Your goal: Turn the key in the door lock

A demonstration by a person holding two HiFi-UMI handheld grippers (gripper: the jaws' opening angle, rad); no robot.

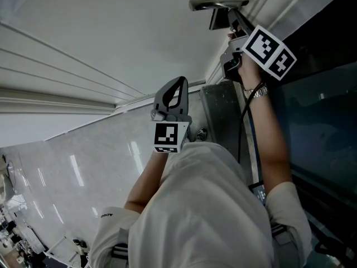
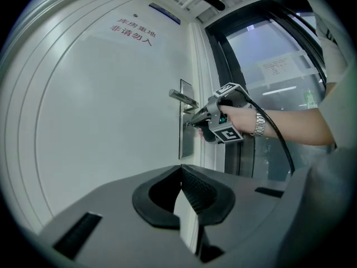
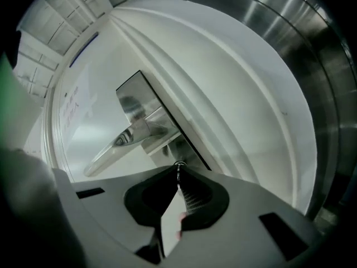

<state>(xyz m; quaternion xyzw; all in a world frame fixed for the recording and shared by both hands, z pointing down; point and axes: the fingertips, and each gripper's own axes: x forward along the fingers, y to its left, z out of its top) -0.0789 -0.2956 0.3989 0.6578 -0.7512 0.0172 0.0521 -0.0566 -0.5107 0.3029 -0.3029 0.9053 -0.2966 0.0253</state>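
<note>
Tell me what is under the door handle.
Under the door handle, against the lock plate, the right gripper has its fingers shut on the key. The keyhole is covered by them.

Head view: dim, cool grey cast, sharp throughout. White door (image 1: 83, 27) evenly lit, faint shadow lines along mouldings. Glossy floor (image 1: 72, 172) carries streaked reflections of overhead lights. Glass (image 1: 323, 110) at right dark.

Left gripper view: fisheye, black corners, door edges bowed. Daylight through window (image 2: 273, 66).

Right gripper view: same distortion. Mirror glare on door handle (image 3: 120, 144), bright bands on steel frame (image 3: 312, 49). Green blur (image 3: 11, 110) unfocused at left edge.
</note>
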